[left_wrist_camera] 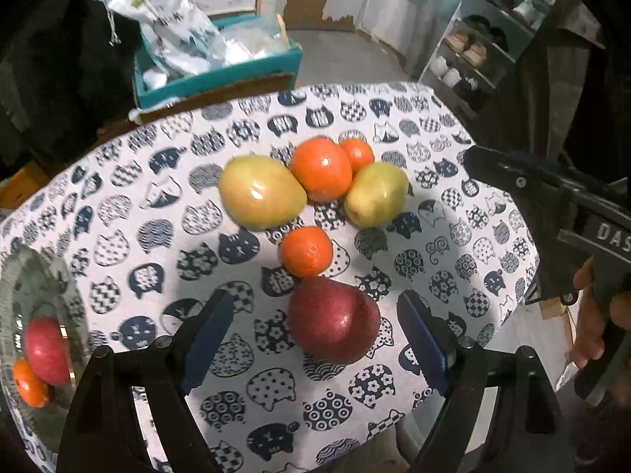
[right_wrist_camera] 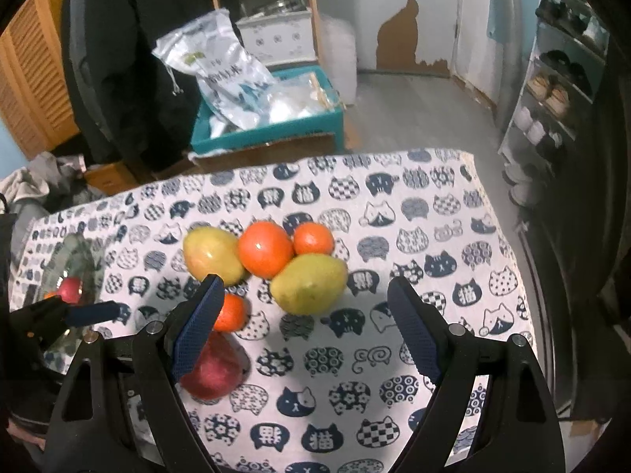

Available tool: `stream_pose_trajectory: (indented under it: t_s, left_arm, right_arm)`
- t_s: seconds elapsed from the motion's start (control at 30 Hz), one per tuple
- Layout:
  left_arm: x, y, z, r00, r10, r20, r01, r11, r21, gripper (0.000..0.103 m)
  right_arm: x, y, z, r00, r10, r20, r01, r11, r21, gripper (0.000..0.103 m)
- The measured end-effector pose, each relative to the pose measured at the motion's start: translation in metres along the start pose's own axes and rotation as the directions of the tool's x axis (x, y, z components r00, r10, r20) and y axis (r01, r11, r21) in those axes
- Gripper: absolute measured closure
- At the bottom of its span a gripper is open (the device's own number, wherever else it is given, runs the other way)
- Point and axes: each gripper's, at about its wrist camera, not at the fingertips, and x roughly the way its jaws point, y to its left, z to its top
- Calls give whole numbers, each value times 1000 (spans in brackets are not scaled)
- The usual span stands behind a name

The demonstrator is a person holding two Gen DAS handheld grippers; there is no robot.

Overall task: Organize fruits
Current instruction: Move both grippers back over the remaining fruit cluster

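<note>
Several fruits lie on the cat-print tablecloth (left_wrist_camera: pixel 118 213). There are two yellow-green fruits (left_wrist_camera: pixel 262 191) (left_wrist_camera: pixel 374 193), a large orange fruit (left_wrist_camera: pixel 321 169), two small oranges (left_wrist_camera: pixel 357 153) (left_wrist_camera: pixel 305 252) and a red apple (left_wrist_camera: pixel 333 319). My left gripper (left_wrist_camera: pixel 315 331) is open and points down, with the red apple between its blue pads and a gap on each side. My right gripper (right_wrist_camera: pixel 305 327) is open just short of the nearer yellow-green fruit (right_wrist_camera: pixel 309 283). Its left finger partly hides the red apple (right_wrist_camera: pixel 213 366) and a small orange (right_wrist_camera: pixel 230 313).
A glass bowl (left_wrist_camera: pixel 43 276) at the table's left edge holds a red apple and an orange. Beyond the table stand a teal box (left_wrist_camera: pixel 221 75) with plastic bags and a shoe rack (left_wrist_camera: pixel 473 51). A hand (left_wrist_camera: pixel 591 315) holds the right gripper's black body at the right.
</note>
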Motion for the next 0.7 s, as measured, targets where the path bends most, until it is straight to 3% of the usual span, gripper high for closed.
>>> stream_pose_trajectory:
  t_s: [0.7]
  left_arm:
    - [78,-10,-14,987,-16,-157,21,999,30,20]
  right_arm:
    - [17,-19,-10,999,1,-45,1,999,36,18]
